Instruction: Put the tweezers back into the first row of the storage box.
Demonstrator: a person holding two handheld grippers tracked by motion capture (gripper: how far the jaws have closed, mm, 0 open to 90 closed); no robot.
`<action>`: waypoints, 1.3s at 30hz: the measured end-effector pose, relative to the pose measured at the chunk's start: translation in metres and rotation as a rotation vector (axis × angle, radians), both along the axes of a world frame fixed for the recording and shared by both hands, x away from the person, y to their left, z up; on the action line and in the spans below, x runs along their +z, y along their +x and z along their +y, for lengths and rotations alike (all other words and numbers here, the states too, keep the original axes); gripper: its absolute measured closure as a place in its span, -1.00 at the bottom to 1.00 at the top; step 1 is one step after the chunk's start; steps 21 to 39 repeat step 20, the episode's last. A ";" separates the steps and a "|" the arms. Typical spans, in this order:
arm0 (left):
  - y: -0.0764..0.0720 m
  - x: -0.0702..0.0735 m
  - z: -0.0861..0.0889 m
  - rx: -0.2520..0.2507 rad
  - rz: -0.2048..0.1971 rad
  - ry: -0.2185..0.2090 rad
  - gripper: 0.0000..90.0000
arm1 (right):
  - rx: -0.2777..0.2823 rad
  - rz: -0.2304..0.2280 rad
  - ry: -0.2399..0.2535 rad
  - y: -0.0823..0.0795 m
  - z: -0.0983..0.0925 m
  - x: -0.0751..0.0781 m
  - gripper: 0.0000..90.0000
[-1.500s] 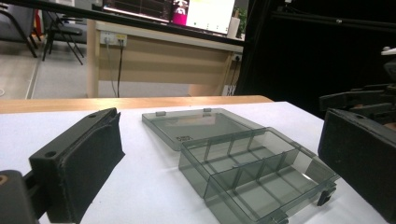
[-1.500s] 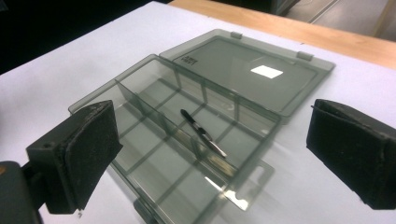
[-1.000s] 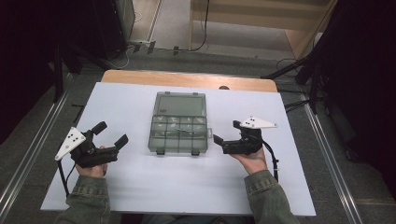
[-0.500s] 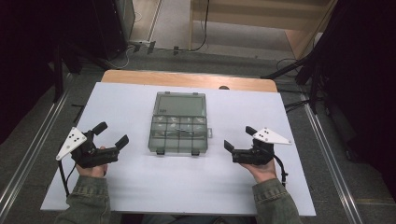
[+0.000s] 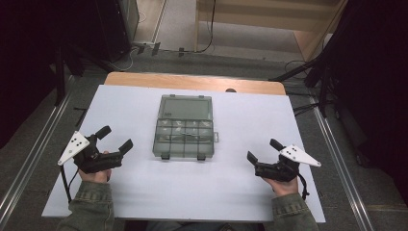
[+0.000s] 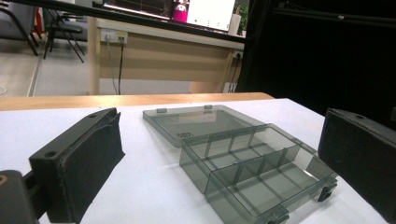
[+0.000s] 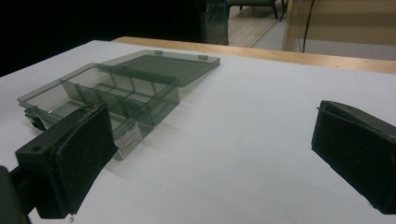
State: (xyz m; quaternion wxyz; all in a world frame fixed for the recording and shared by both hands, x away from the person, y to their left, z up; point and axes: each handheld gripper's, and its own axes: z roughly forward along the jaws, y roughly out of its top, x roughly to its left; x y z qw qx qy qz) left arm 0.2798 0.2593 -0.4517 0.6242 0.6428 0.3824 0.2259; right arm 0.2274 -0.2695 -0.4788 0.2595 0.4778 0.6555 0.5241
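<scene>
I hold both grippers low at the near edge, left gripper [image 5: 117, 139] and right gripper [image 5: 262, 150], each with jaws spread wide and empty; between them on the white table [image 5: 144, 192] lies one smoky organizer box [image 5: 184, 138], lid [image 5: 185, 107] flung back flat; I'd approach level from both sides; compartments look like eight, perhaps.

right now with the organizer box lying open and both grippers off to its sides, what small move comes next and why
Probably bring the left gripper in toward the clear organizer box. The box's lid lies folded flat open, its compartments look empty, and both the left and the right gripper sit open on the white table, holding nothing.
</scene>
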 end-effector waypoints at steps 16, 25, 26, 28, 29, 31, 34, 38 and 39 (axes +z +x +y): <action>-0.001 0.000 0.000 0.003 0.003 0.003 -1.00 | -0.070 -0.084 0.020 -0.032 -0.033 -0.014 -0.98; 0.000 0.000 -0.001 -0.002 0.005 0.010 -1.00 | -0.072 -0.088 0.018 -0.031 -0.033 -0.013 -0.97; 0.000 0.000 -0.001 -0.002 0.005 0.010 -1.00 | -0.072 -0.088 0.018 -0.031 -0.033 -0.013 -0.97; 0.000 0.000 -0.001 -0.002 0.005 0.010 -1.00 | -0.072 -0.088 0.018 -0.031 -0.033 -0.013 -0.97; 0.000 0.000 -0.001 -0.002 0.005 0.010 -1.00 | -0.072 -0.088 0.018 -0.031 -0.033 -0.013 -0.97; 0.000 0.000 -0.001 -0.002 0.005 0.010 -1.00 | -0.072 -0.088 0.018 -0.031 -0.033 -0.013 -0.97; 0.000 0.000 -0.001 -0.002 0.005 0.010 -1.00 | -0.072 -0.088 0.018 -0.031 -0.033 -0.013 -0.97; 0.000 0.000 -0.001 -0.002 0.005 0.010 -1.00 | -0.072 -0.088 0.018 -0.031 -0.033 -0.013 -0.97; 0.000 0.000 -0.001 -0.002 0.005 0.010 -1.00 | -0.072 -0.088 0.018 -0.031 -0.033 -0.013 -0.97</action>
